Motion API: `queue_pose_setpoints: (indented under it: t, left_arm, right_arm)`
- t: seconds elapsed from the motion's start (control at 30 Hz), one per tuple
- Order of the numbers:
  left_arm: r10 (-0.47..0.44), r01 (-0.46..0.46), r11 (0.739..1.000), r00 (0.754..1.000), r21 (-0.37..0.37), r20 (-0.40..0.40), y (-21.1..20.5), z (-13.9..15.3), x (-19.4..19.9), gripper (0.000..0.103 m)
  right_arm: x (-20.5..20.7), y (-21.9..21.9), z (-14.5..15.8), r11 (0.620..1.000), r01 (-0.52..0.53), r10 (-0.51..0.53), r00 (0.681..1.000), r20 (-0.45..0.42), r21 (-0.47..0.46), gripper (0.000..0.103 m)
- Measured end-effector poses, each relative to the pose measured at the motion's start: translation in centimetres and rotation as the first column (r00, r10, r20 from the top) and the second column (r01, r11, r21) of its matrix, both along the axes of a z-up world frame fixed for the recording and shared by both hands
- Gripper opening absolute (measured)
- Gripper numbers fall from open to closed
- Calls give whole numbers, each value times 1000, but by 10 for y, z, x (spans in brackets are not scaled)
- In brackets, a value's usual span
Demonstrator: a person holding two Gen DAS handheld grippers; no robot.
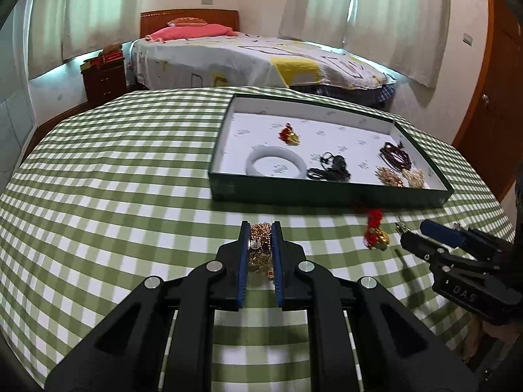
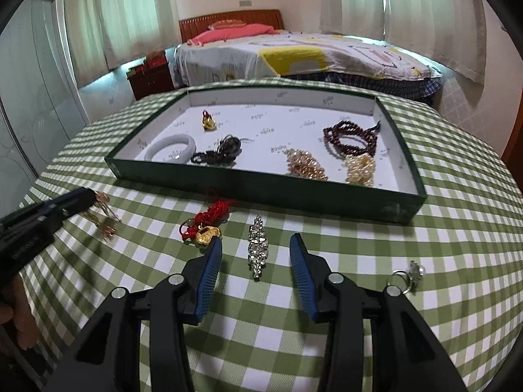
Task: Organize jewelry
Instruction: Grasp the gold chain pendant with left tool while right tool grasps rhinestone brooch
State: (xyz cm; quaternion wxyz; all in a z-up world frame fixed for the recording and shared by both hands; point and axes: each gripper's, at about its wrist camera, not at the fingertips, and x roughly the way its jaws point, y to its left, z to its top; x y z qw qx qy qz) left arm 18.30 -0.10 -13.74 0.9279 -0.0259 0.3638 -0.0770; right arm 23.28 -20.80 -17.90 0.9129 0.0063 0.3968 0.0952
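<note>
While one bed (image 2: 327,55) with a pink pillow fills the room's far side, one bench (image 1: 114,179) under a green-and-white checked cloth carries the jewelry. One shallow rectangular tray (image 2: 261,184), dark green outside and white inside, lies with its long axis across the bench. It holds six pieces: a smooth white bangle (image 2: 171,145), a dark corded piece (image 2: 219,153), a coil of dark red beads (image 2: 351,137), a gold-coloured chain cluster (image 2: 305,165), a pale pearly cluster (image 2: 359,170) and a small red-and-gold charm (image 2: 208,121).

Two grippers are in view. The left gripper (image 1: 260,238) has its jaws drawn in close on a bunched gold chain (image 1: 260,248) just above the cloth, short of the tray's near wall. The right gripper (image 2: 256,245) has its jaws spread wide on either side of a sparkling, slender rhinestone brooch (image 2: 258,250), which lies flat, long axis pointing toward the tray. Left of it rests a red-corded gold charm (image 2: 204,228); well to the right sits one silver ring (image 2: 408,277).
</note>
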Motion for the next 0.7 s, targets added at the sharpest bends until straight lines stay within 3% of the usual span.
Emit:
queue_pose_setpoints:
  t: [0.3,0.4,0.7]
  left_arm:
    - [5,-6,1000,1000,-9,-6,3,-1,2,13]
    - [2,-3,1000,1000,-6,-7,1,-1,2,13]
    - [0,0,1000,1000,-3,-3,-3,-1,1,13]
  right_arm:
    - [3,2,-4,999,-3,2,1000,-19,-33,26]
    - [3,1,-4,999,-8,7,1000,-19,-31,15]
    - [-2,-2,-2,1000,-5,5,1000,-5,-5,14]
